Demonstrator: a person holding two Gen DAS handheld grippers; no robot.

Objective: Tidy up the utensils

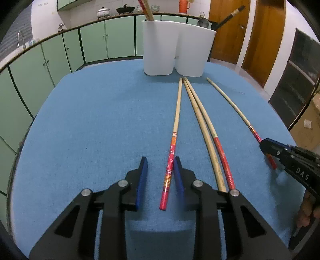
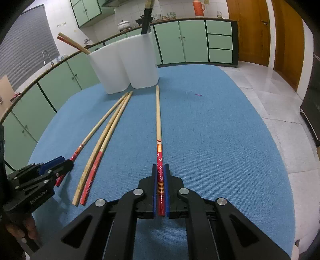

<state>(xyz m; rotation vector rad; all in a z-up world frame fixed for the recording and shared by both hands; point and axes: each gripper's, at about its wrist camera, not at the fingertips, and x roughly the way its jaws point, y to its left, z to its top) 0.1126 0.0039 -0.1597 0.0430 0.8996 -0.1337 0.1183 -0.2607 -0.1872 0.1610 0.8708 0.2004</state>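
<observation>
Four chopsticks are lying on the blue cloth (image 1: 90,120), tips pointing toward the white holder (image 1: 178,48) at the far edge. The left gripper (image 1: 160,166) is straddling the red end of the leftmost chopstick (image 1: 177,116) — jaws apart, the right pad just beside or touching the stick, the left pad clear of it with cloth showing between. The stick itself is resting on the cloth.

The right gripper (image 2: 160,172) is clamping the red flowered end of the rightmost chopstick (image 2: 158,120), both blue pads pressing its sides — its bare wooden tip is reaching almost to the holder's base.

Between these two, a plain chopstick (image 1: 202,128) and a red-handled chopstick (image 1: 222,156) are lying side by side, touching along much of their length.

The holder has two joined compartments. Two chopsticks (image 2: 72,43) are leaning out of the left one, and a dark utensil (image 2: 147,18) is standing in the right one.

A hand (image 2: 22,230) is gripping the left gripper's handle. Green cabinets (image 2: 192,40) are lining the wall behind the table.
</observation>
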